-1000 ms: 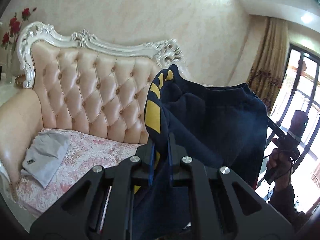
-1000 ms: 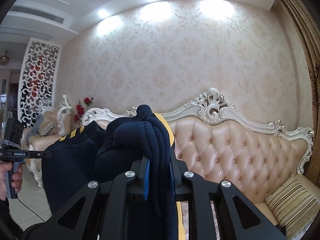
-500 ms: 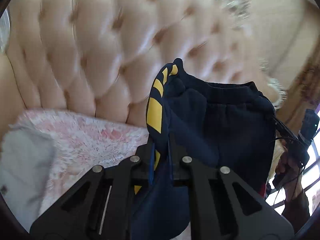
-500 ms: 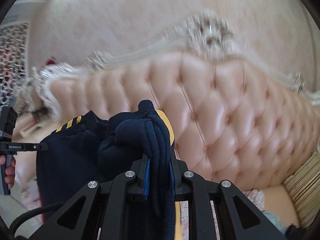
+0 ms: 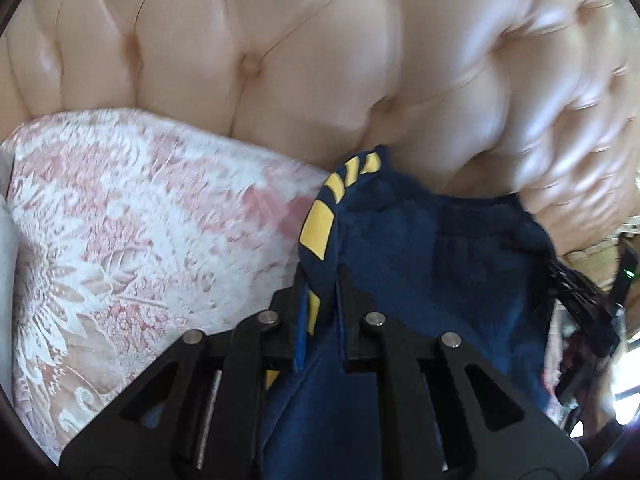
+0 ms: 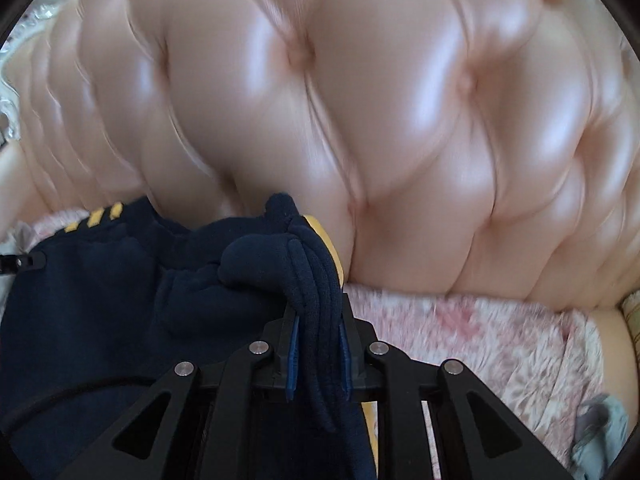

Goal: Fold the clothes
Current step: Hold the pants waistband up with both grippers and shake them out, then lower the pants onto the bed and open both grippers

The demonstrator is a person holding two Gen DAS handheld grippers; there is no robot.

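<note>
Navy garment (image 5: 432, 272) with yellow stripes hangs stretched between your two grippers, just in front of the tufted sofa back (image 5: 320, 60), above the pink floral seat cover (image 5: 132, 216). Waistband edge runs across the top, bunched at both ends.

Left gripper (image 5: 322, 300): jaws opening, the striped edge of the cloth still sits between the pads — fabric fills the gap, so you're still pinching it.

Right gripper (image 6: 318, 344): jaws opening too, a thick multi-layer fold of the garment (image 6: 132, 292) stands between the blue pads and touches both.

From the right wrist view the left gripper's tip (image 6: 22, 262) shows at the far left edge on the garment's other corner — both frames are motion-blurred. A light grey cloth (image 6: 600, 436) lies on the seat at lower right, well apart from the garment.
</note>
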